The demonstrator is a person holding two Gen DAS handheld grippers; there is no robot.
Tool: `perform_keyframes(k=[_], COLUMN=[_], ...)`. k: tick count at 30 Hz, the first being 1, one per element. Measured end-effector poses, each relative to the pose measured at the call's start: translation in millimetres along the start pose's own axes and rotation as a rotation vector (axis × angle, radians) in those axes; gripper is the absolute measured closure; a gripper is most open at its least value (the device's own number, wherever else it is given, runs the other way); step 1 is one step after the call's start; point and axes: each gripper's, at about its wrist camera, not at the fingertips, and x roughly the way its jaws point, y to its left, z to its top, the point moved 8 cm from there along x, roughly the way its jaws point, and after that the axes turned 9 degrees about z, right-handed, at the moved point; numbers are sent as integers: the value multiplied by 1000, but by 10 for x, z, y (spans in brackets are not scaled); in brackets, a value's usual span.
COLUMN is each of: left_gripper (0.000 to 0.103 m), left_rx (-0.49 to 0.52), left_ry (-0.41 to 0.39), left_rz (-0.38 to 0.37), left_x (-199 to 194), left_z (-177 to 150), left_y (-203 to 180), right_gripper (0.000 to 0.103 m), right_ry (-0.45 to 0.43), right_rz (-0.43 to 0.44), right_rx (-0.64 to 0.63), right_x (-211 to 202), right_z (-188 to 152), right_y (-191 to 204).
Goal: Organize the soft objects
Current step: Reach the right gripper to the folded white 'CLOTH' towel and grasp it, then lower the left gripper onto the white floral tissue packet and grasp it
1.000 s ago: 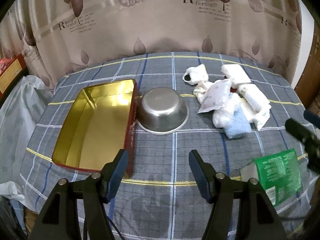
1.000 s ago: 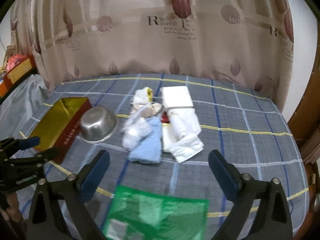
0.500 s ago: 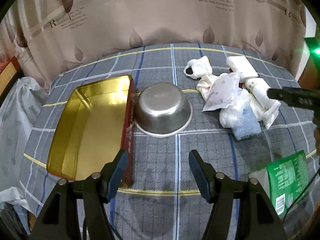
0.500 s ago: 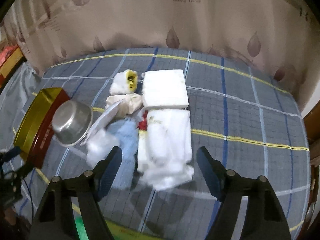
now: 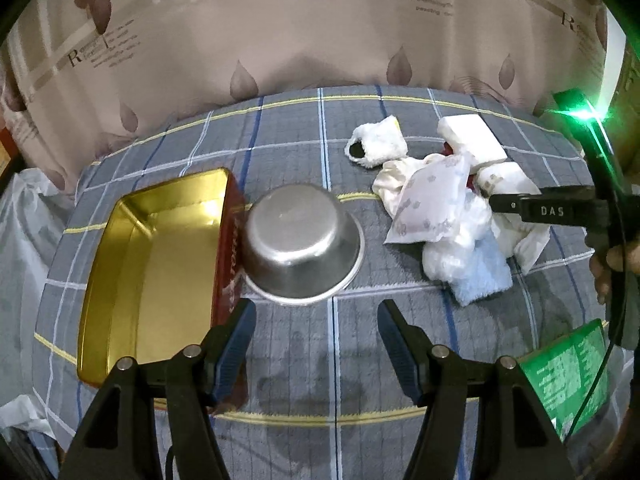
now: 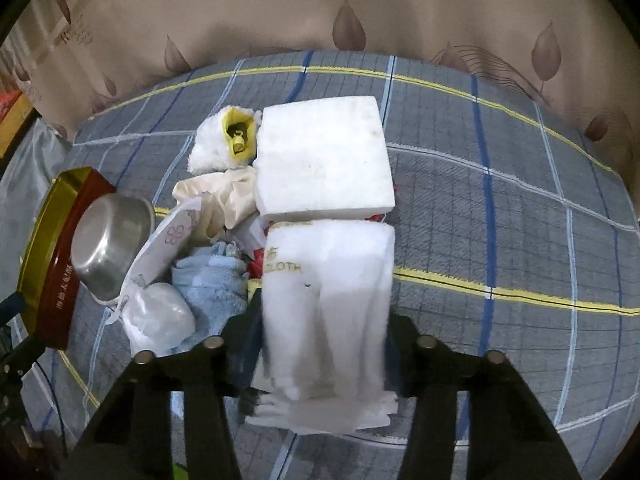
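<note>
Left wrist view: the left gripper (image 5: 316,320) hangs with jaws spread over the checked cloth (image 5: 288,136), just before an upturned bowl (image 5: 302,246) beside a gold tin (image 5: 160,256). Right wrist view: the right gripper (image 6: 320,332), jaws just closing, pinches the white roll (image 6: 326,300) in the soft pile.

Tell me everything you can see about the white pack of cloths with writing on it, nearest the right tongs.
The white cloth pack is a soft, wrapped bundle, apparently in thin clear film, with yellowish lettering near its top left. It lies flat on the plaid table cover, its long side running away from the camera. Its far end meets the white foam block; the blue towel lies beside it. The right tongs have just been closing around it, their pads at its sides.
</note>
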Motion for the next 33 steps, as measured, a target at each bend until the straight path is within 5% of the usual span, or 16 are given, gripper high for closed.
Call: perform_keyframes(k=[4,18,22,33], left_gripper=[38,38,38,38], left_rx=[8,27,51,122], left_ry=[6,-6,1,43], left_rz=[-17,-92,-124,-200], left_x=[29,8,9,134], left_z=[84,478,589,925], left_y=[-73,-401,-552,-1020], right_gripper=[68,70,70,70], right_ry=[-59,-281,-252,-231], right_rz=[34,17,-192,-230], right_rx=[26,131,138,194], right_x=[-117,-779,-723,-366], right_z=[12,-110,-243,-530], right_y=[-39,-630,-934,-1206])
